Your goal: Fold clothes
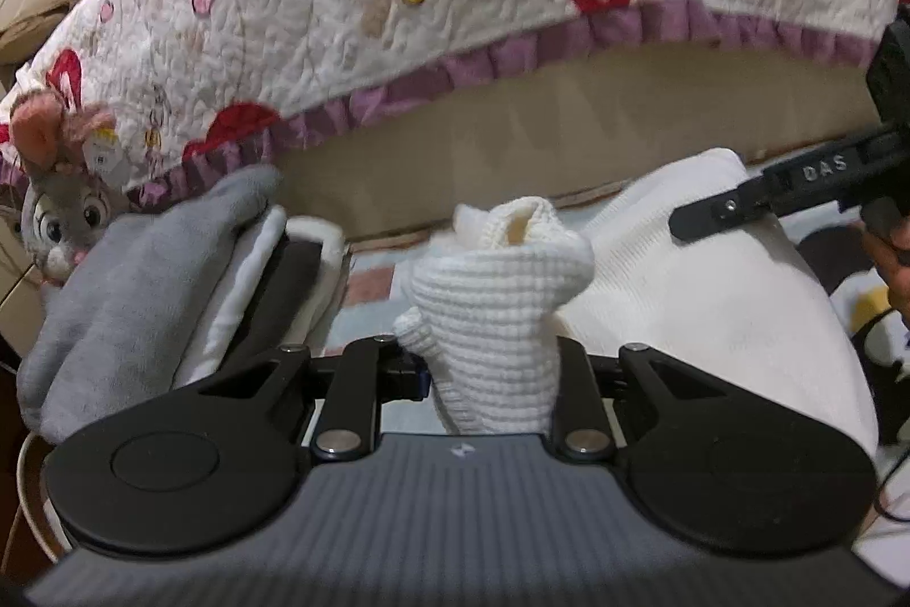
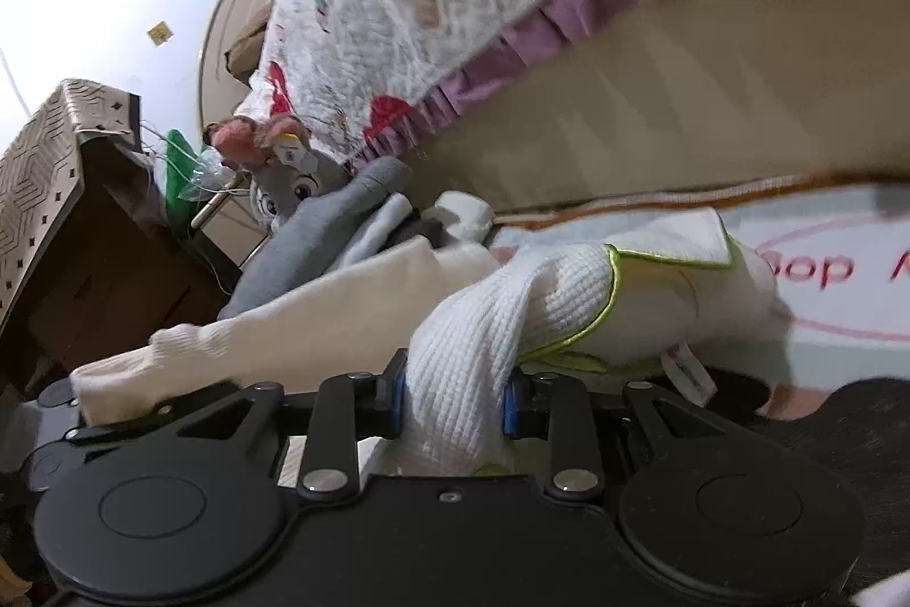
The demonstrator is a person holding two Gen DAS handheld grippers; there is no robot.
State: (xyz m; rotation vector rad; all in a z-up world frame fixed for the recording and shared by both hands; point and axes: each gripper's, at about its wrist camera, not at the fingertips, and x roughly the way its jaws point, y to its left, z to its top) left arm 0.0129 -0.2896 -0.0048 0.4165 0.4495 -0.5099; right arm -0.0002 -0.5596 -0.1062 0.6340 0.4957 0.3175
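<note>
Left claw [image 1: 489, 368] clamped on bunched cuff of white waffle-knit garment [image 1: 500, 288]; fabric stands up between its fingers, raised off floor mat. Right claw [image 2: 455, 402] likewise pinching fold of same white garment [image 2: 546, 300], near yellow-green trimmed edge; sleeve trails left across frame. Rest of garment drapes down toward printed mat [image 2: 842, 300]. Folded grey clothes [image 1: 142, 277] stacked left, touching plush toy [image 1: 62, 209]. Quilt with red pattern and purple frill [image 1: 398, 9] hangs off bed behind.
</note>
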